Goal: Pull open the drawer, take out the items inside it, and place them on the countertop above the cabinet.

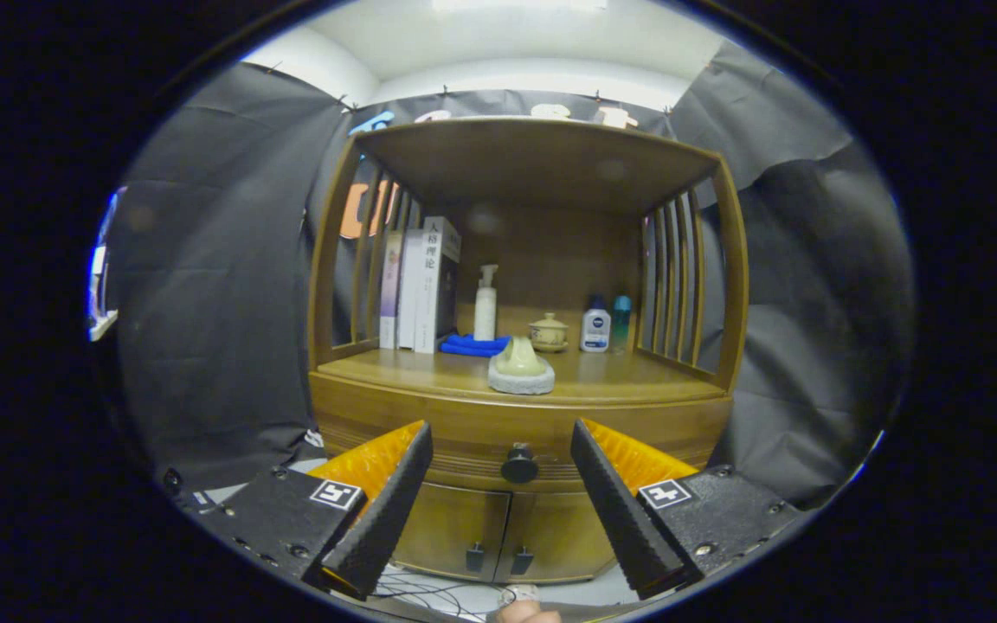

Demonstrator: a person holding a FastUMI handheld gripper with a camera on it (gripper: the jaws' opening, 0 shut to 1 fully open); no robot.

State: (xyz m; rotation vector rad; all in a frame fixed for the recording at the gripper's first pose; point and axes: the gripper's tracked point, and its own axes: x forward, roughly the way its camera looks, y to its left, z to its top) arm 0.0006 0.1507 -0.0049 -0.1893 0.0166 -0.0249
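Drawer shut, gripper spread wide in front of its knob.

The wooden cabinet stands against the booth wall, its drawer flush with the front and closed, so whatever lies inside is hidden. On the countertop above it sit books, a blue cloth, a pump bottle, a small lidded cup, two little bottles and, nearest the front, a pale object on a grey pad. This fits either a drawer waiting to be pulled, or one emptied onto the countertop and pushed closed again; I cannot say which. The gripper holds nothing, its fingers well apart, with the dark round knob between and just beyond them.
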